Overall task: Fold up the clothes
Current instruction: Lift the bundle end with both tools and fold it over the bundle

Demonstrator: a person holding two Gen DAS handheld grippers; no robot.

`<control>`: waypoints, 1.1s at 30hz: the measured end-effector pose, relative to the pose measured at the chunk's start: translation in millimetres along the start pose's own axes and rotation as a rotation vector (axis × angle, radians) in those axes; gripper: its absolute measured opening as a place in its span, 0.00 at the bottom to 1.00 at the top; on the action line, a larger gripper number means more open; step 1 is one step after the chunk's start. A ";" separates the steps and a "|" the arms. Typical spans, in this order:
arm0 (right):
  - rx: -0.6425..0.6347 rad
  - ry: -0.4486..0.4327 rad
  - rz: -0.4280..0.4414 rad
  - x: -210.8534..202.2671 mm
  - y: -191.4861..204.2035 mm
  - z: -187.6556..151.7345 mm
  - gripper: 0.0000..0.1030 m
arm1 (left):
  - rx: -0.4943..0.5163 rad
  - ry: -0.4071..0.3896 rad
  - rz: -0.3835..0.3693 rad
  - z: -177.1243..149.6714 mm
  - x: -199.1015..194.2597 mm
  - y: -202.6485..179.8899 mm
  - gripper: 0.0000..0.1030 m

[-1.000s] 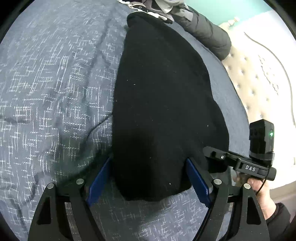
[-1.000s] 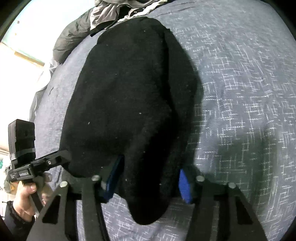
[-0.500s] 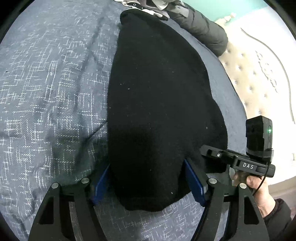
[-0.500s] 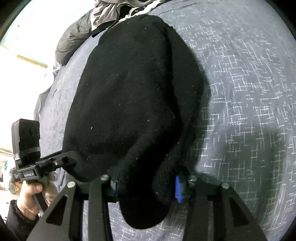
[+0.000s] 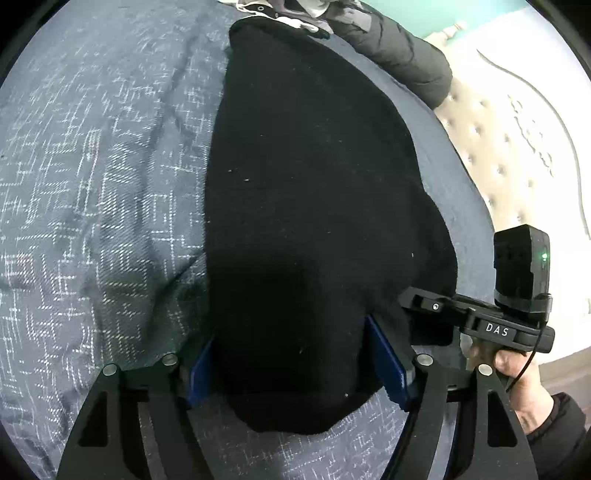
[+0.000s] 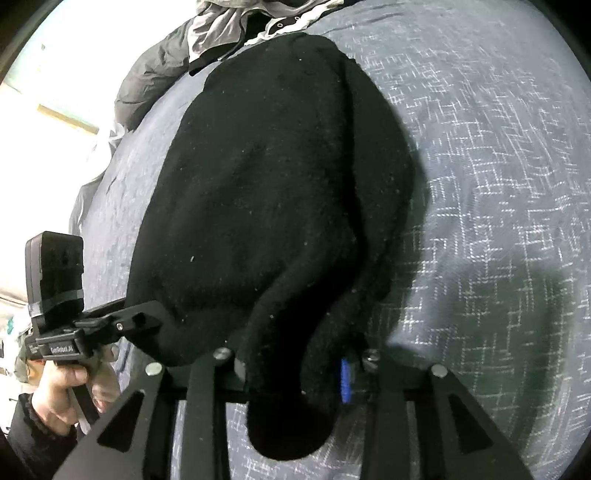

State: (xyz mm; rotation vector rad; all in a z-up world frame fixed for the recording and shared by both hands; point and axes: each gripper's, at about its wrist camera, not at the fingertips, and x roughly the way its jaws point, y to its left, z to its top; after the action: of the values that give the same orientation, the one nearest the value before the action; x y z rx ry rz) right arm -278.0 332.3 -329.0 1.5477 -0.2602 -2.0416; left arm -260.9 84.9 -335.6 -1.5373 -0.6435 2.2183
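Note:
A black knit garment (image 5: 314, 184) lies lengthwise on the blue-grey bedspread (image 5: 92, 184). My left gripper (image 5: 295, 369) straddles its near edge, with the blue pads (image 5: 199, 373) wide apart and cloth lying loosely between them. In the right wrist view the same garment (image 6: 266, 184) has a bunched fold at its near right corner. My right gripper (image 6: 291, 369) is shut on that fold, and a lump of cloth hangs below the fingers. Each view shows the other gripper held in a hand (image 5: 517, 373) beside the garment.
A dark puffer jacket (image 5: 388, 48) and grey and white clothes (image 6: 221, 33) are piled at the far end of the bed. A tufted cream headboard (image 5: 498, 147) runs along one side. Patterned bedspread (image 6: 498, 166) stretches out on the other side.
The right gripper's fingers have drawn together onto the bunched fold of the black garment. The left gripper's fingers have stayed wide apart around the garment's edge.

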 end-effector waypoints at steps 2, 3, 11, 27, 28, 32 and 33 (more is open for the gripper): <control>0.001 -0.009 0.000 -0.4 -0.6 -0.8 0.30 | 0.001 0.001 0.000 2.9 4.3 -4.1 0.76; -0.004 -0.013 -0.004 -1.3 -0.2 -1.0 0.29 | 0.002 0.001 0.000 4.3 6.5 -6.1 0.76; -0.075 -0.061 -0.030 -7.8 30.9 12.6 0.21 | 0.033 -0.025 0.040 8.5 4.9 -29.9 0.62; -0.188 -0.187 -0.035 -92.9 68.4 44.9 0.19 | 0.142 -0.125 0.046 30.6 -42.1 -103.9 0.54; -0.192 -0.194 -0.038 -100.8 67.9 45.2 0.18 | 0.150 -0.130 0.044 27.8 -57.7 -98.5 0.54; -0.203 -0.231 -0.049 -139.1 64.9 48.1 0.18 | 0.183 -0.153 0.030 33.9 -82.0 -118.2 0.54; -0.204 -0.240 -0.052 -147.7 64.3 48.8 0.18 | 0.194 -0.157 0.028 35.4 -83.5 -127.6 0.54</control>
State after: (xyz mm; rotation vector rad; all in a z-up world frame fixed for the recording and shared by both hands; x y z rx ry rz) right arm -277.1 350.1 -161.7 1.2006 -0.0981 -2.2195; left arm -260.9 140.3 -189.3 -1.2950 -0.4378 2.3622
